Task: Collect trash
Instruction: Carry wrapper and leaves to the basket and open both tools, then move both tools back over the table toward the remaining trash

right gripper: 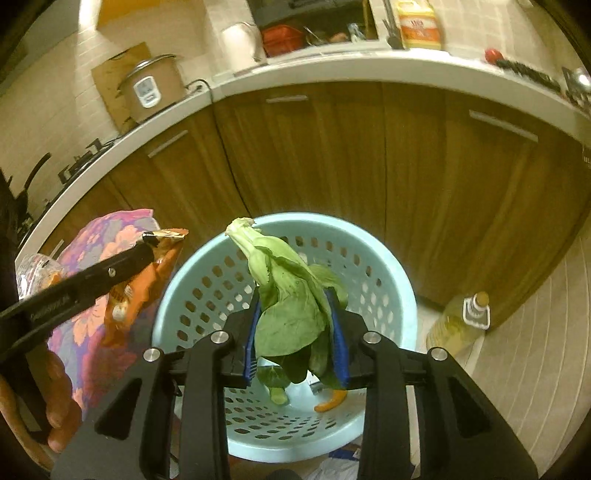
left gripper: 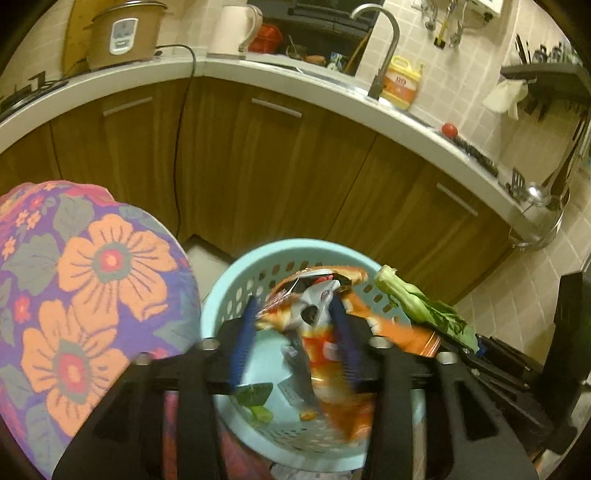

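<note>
Holding both grippers over the light-blue perforated basket [left gripper: 236,273] on the floor, near the wooden cabinets [left gripper: 277,177].

My left gripper [left gripper: 291,328]: blue pads pinch an orange snack wrapper [left gripper: 321,354], crumpled, silver inside showing at its top. It hangs in the basket mouth. Motion blur; print on it unreadable.

My right gripper [right gripper: 295,332]: pads pressed onto a green leafy vegetable [right gripper: 284,291], pale stalk end pointing up and away, leaves drooping between the fingers, above the basket [right gripper: 207,280] opening.

Left view only:
- tap [left gripper: 384,44] and sink edge on the counter, far right
- utensil rack, wall hooks and ladle, right
- right gripper's vegetable [left gripper: 417,299] at the basket's right rim

Right view only:
- basket bottom: an orange scrap [right gripper: 332,400] and a green piece [right gripper: 277,396]
- yellow oil bottle [right gripper: 461,321] on the floor, right of the basket
- left gripper from the side, its tip clamping the wrapper's [right gripper: 147,280] top edge at the basket's left rim; white lettering on its arm, too blurred to read

Both views: flowered cloth [left gripper: 85,288] left of the basket, rice cooker [left gripper: 125,33], white kettle [left gripper: 236,29], yellow jug [left gripper: 402,81] with an orange label (characters illegible), red tomato [left gripper: 449,129] on the counter.
</note>
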